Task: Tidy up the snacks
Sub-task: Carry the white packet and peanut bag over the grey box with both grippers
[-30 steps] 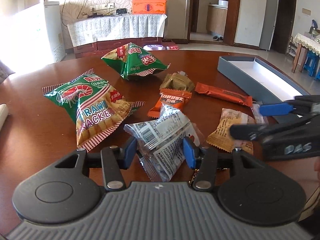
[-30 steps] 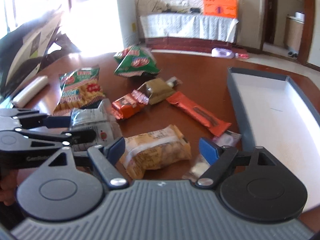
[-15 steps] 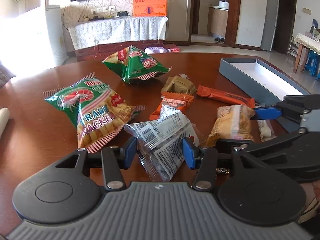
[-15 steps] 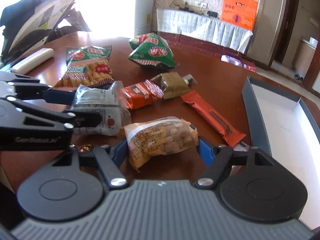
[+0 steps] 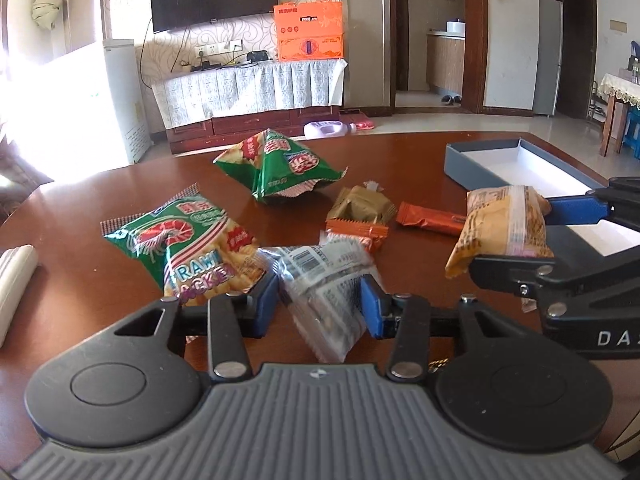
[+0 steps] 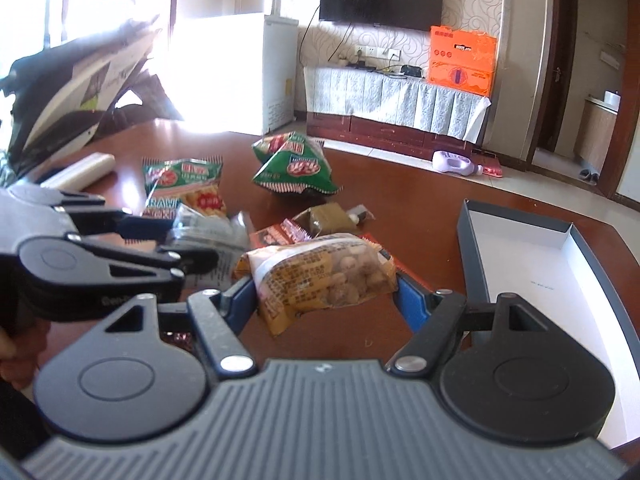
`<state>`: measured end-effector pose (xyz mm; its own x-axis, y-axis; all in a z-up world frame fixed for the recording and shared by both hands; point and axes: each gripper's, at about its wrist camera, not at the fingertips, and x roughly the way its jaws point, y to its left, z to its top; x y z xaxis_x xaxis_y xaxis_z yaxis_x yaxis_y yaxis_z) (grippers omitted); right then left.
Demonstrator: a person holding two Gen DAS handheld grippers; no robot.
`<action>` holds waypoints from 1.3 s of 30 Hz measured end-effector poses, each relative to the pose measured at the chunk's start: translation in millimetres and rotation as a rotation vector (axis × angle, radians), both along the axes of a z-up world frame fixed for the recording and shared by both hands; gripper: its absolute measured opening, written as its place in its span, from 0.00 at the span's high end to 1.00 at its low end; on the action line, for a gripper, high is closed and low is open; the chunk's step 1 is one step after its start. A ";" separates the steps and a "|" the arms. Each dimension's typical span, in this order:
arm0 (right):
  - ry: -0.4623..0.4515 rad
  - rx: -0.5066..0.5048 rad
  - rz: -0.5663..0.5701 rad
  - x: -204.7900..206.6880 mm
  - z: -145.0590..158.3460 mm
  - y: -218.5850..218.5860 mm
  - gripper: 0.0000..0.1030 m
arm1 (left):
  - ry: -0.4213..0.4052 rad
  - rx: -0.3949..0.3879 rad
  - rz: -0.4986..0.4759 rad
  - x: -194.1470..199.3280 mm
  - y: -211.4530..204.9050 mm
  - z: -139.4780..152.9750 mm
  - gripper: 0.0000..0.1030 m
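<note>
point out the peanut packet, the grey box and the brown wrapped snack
peanut packet (image 6: 320, 272), right wrist view, middle of its printed front
grey box (image 6: 474, 256), right wrist view, its near left wall
brown wrapped snack (image 5: 360, 206), left wrist view, centre of the wrapper

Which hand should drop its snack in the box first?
Probably the right gripper: it holds the yellow nut packet beside the open grey box. The left gripper is farther away.

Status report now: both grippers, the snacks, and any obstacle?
Left gripper shut on clear packet. Right gripper shut on peanut bag. Box open, unobstructed.
</note>
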<state>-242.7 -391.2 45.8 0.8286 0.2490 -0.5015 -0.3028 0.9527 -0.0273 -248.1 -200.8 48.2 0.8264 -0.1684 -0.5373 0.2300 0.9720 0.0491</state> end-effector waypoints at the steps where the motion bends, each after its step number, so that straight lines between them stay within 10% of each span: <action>1: -0.007 0.004 -0.004 -1.3 1.8 -1.7 0.27 | -0.008 0.003 -0.002 -0.7 -2.7 1.7 0.52; 12: -0.045 0.050 -0.044 -10.0 10.3 -27.3 0.27 | -0.040 0.011 -0.035 -3.6 -30.9 10.0 0.57; 15: -0.052 0.055 -0.041 -11.0 11.9 -28.4 0.27 | -0.033 -0.003 -0.051 -3.5 -35.5 10.4 0.77; 39: -0.133 0.111 -0.098 -22.6 24.1 -55.3 0.27 | -0.151 0.005 -0.068 -15.5 -49.4 38.4 0.78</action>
